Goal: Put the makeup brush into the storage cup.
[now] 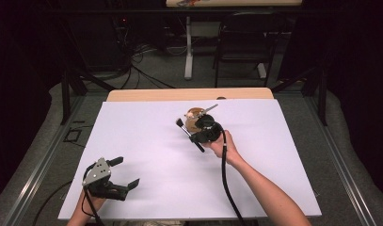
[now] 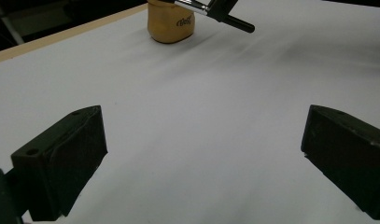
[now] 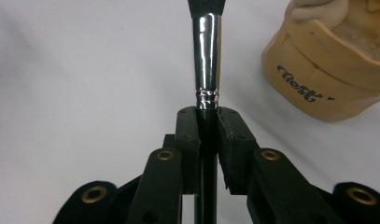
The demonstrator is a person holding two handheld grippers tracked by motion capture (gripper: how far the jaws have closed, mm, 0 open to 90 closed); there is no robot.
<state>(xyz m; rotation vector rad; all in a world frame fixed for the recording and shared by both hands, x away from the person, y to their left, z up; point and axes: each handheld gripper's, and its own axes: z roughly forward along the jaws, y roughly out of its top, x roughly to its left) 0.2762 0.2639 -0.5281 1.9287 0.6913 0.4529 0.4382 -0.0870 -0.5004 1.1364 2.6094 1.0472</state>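
Observation:
My right gripper (image 1: 195, 137) is shut on a makeup brush (image 1: 185, 129) with a black handle, a silver ferrule (image 3: 207, 56) and dark bristles; the brush is held just above the white sheet. In the right gripper view the jaws (image 3: 207, 122) clamp the handle right below the ferrule. A tan holder (image 1: 193, 118) with dark lettering (image 3: 332, 70) stands just beyond the brush and has another silver-handled tool (image 1: 210, 109) sticking out of it. My left gripper (image 1: 128, 172) rests near the front left of the sheet, open with nothing between its jaws (image 2: 201, 135). From there the tan holder (image 2: 171, 23) is far ahead.
A white sheet (image 1: 156, 155) covers the wooden table (image 1: 147, 95). A black chair (image 1: 245, 42) and cables lie on the floor beyond the far edge. Metal rails run along both sides of the table.

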